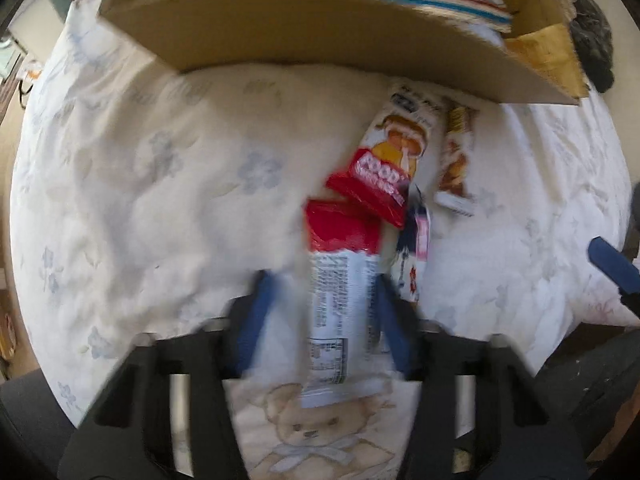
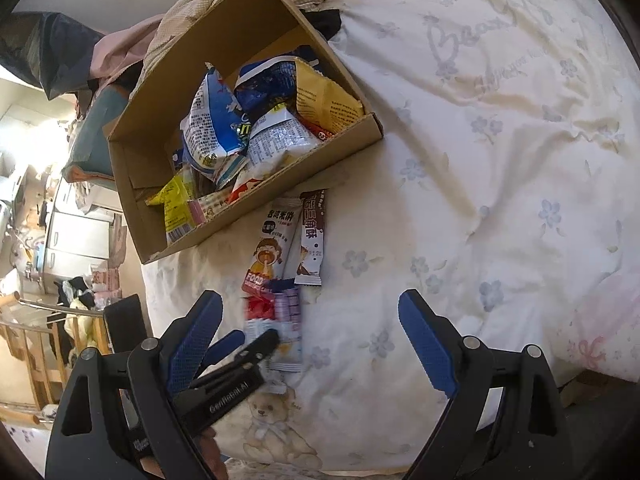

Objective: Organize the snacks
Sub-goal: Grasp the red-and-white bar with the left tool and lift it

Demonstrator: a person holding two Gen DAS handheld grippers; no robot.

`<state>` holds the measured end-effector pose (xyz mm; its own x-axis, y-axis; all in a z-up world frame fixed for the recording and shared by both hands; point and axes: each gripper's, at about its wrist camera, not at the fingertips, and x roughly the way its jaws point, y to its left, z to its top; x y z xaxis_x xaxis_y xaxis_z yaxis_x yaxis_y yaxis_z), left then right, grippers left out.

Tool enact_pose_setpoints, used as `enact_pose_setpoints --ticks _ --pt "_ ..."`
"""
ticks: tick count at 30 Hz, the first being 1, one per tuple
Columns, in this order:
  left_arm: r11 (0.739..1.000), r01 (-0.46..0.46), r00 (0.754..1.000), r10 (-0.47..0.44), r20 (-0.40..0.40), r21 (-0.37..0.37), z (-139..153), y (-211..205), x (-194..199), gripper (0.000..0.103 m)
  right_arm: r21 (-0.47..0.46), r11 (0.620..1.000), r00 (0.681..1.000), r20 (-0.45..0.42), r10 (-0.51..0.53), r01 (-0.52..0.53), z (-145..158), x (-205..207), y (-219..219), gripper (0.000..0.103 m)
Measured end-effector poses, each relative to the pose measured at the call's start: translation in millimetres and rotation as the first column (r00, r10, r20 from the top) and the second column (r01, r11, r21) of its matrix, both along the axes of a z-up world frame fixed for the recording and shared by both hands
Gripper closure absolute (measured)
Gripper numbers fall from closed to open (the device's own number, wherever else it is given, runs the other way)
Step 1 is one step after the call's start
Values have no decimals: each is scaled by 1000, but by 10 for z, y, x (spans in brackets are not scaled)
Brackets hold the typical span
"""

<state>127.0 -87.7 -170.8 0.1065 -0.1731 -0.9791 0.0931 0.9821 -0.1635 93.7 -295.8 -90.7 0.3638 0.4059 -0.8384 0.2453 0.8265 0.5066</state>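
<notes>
Nearest, the left gripper (image 1: 324,300) points down with its jaws narrowed around a red-and-white snack packet (image 1: 340,280) on the bedspread (image 1: 160,180); pad contact is blurred. The right gripper (image 2: 312,340) hangs wide and empty. The step appears to be pick-up; next comes lifting the packet into the cardboard box (image 2: 256,184) beyond. Four packets lie loose on the bedspread; one box, already holding several snack bags.

One cardboard box (image 2: 256,128), two grippers (image 2: 312,320)
</notes>
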Motion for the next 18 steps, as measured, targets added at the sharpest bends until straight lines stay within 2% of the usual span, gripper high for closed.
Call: enact_pose_setpoints --ticks 2,7,10,12,14,18 --pt "1000 22 1000 -22 6 9 47 -4 -18 78 -4 1000 1000 0 0 0 4 3 -1 11" --pt "1000 -28 998 28 47 4 257 212 -75 78 -14 1000 1000 0 6 -6 -3 11 21 11" --pt "998 -55 997 56 56 -23 436 373 -137 78 4 1000 1000 -19 24 -24 -55 30 86 11" --pt "997 -67 996 69 59 -41 555 460 -217 78 2 999 998 -39 46 -46 -105 60 165 11" --pt "992 -85 995 89 36 -95 655 612 -279 78 16 998 996 -62 66 -65 -173 94 245 11" --pt "992 -84 994 91 67 -92 813 848 -334 78 32 995 986 -137 97 -94 -361 157 429 11"
